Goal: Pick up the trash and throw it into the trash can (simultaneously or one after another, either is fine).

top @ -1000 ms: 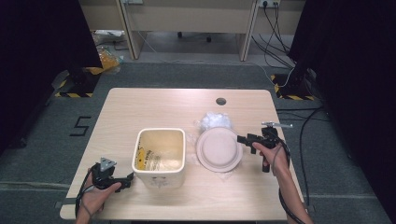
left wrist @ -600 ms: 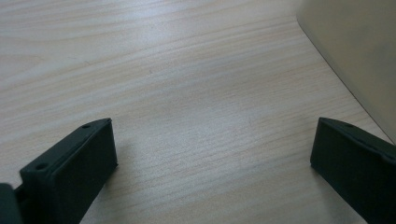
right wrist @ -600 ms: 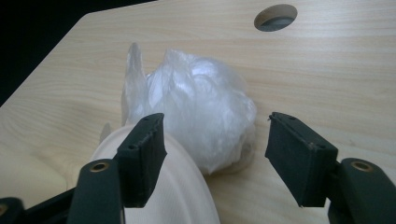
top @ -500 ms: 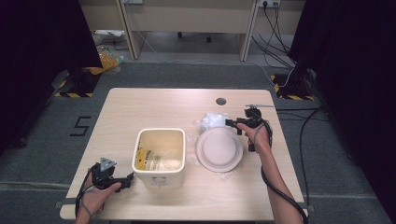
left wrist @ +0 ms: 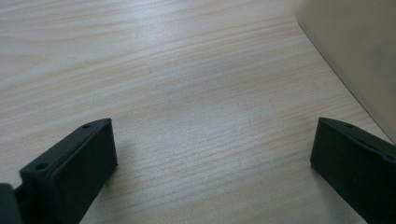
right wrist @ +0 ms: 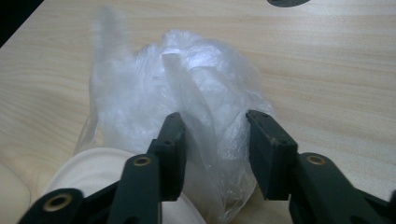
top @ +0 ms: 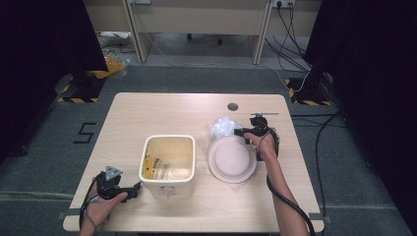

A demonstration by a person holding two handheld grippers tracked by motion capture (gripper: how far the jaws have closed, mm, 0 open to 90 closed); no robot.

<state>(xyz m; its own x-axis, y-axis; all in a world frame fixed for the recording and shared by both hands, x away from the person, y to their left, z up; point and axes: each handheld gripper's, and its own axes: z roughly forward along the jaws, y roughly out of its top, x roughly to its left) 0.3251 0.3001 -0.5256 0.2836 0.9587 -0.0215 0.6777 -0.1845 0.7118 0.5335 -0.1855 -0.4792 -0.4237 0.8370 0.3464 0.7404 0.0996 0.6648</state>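
— From above, what's going on?
— The right gripper (top: pixel 244 132) has its jaws at the crumpled plastic bag (top: pixel 222 127), toward the surface's far right edge, just behind the round lid (top: pixel 231 160). The left gripper (top: pixel 129 191) rests near the front left corner beside the bin (top: pixel 167 165).
— Its own view?
— Jaws wide apart over bare surface (left wrist: pixel 187 93), holding nothing.
— And the right's?
— Jaws part-open, straddling the plastic bag (right wrist: pixel 187 98), not yet pinched. I'd say it's the grasping step; next they must close on a fold, then lift.

The left tool (top: pixel 132 189) sits at the lower left of the high view, jaws spread wide. The right tool (top: pixel 239 132), right of centre with its forearm stretched up from the bottom edge, has its jaws partly parted.
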